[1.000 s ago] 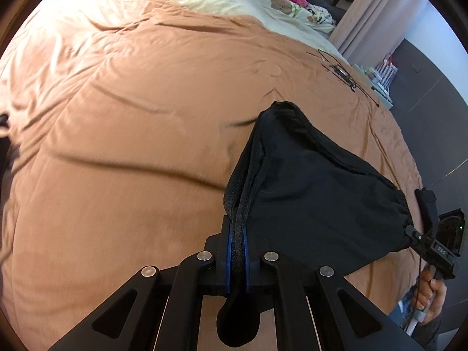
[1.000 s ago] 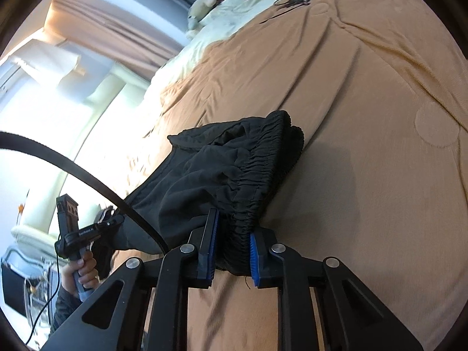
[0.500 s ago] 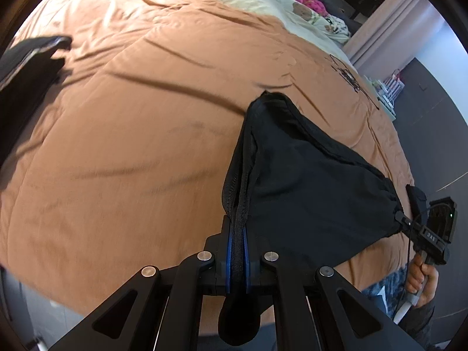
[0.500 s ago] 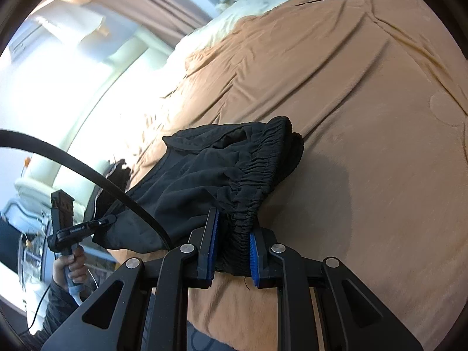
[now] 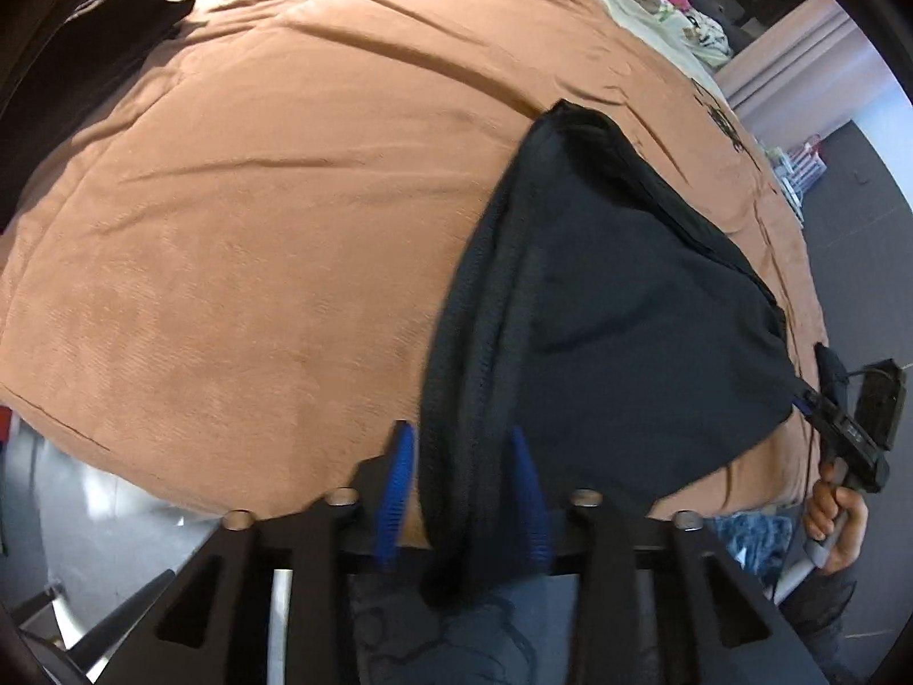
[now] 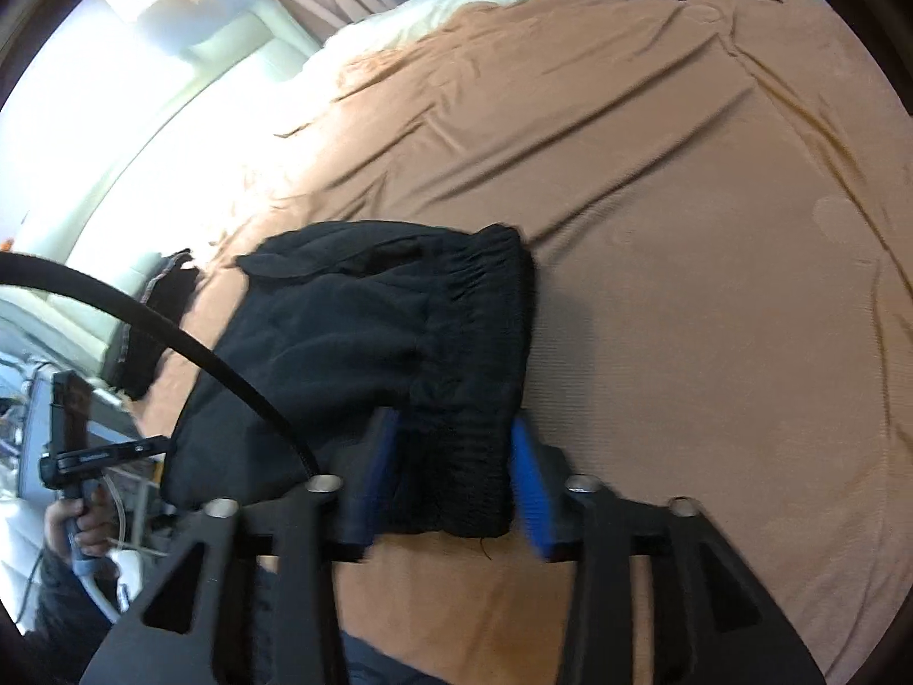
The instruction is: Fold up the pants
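In the left wrist view we see the black pants point(image 5: 616, 308) lying folded on the brown bedspread point(image 5: 257, 217), filling the centre and right of the frame, with one thick seamed edge running down from the upper middle to the bottom centre. That edge passes between the blue pads of the left gripper point(image 5: 462, 485), whose jaws have just been opening: they now stand partly apart, a strip of bedspread shows between the left pad and the cloth, and the right pad is just beside or against the fabric, we cannot tell which, so nothing looks clamped. At the right edge of this frame the right gripper point(image 5: 799, 399) meets the far corner of the pants, with a hand point(image 5: 836, 516) below it on the handle. A second dark garment point(image 5: 85, 40) lies at the upper left. In the right wrist view the pants point(image 6: 354, 342) sit left of centre on the bedspread point(image 6: 685, 228), their gathered waistband point(image 6: 473, 371) coming down to the bottom centre between the pads of the right gripper point(image 6: 456, 479). Its jaws have likewise just been opening and stand partly apart, with the waistband loose between them. At the lower left, the left gripper point(image 6: 162, 445) reaches the far edge of the pants, a hand point(image 6: 77, 531) gripping its handle, and a black cable point(image 6: 142, 319) arcs across the left side.
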Available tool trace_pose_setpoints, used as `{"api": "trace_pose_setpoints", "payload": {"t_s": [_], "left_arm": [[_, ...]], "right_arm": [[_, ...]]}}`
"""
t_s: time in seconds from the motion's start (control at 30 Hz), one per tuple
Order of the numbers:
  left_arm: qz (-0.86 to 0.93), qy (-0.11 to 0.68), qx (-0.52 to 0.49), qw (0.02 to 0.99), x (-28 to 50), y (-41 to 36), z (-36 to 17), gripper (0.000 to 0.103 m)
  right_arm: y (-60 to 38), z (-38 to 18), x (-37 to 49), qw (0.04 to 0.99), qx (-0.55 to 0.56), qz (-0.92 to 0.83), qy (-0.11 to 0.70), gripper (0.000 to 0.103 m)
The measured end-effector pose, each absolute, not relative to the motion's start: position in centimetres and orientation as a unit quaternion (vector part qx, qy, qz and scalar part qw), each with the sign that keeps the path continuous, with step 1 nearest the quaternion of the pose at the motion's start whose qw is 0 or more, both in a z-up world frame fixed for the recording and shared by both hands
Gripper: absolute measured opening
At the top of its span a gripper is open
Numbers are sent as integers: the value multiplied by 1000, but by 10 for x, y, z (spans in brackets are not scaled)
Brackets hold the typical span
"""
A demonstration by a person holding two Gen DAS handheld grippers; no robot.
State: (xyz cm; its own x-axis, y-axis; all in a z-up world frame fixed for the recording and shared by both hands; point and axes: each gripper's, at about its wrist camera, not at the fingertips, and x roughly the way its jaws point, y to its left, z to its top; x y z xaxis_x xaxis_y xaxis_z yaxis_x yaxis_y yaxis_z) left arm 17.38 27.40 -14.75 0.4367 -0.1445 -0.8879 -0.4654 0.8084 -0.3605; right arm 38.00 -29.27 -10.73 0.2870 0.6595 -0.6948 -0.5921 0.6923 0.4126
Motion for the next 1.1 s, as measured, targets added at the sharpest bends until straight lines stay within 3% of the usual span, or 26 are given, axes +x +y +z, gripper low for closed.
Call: {"api": "trace_pose_setpoints", "payload": {"t_s": [0.73,1.1], "left_arm": [[87,477,-230,844,288,237,-124,43],[57,504,-195,839,353,209,-144,43]], "right_arm": [[-282,-99,388,821,21,375,430,52],[-272,-106,398,822,10,354,446,52]]}}
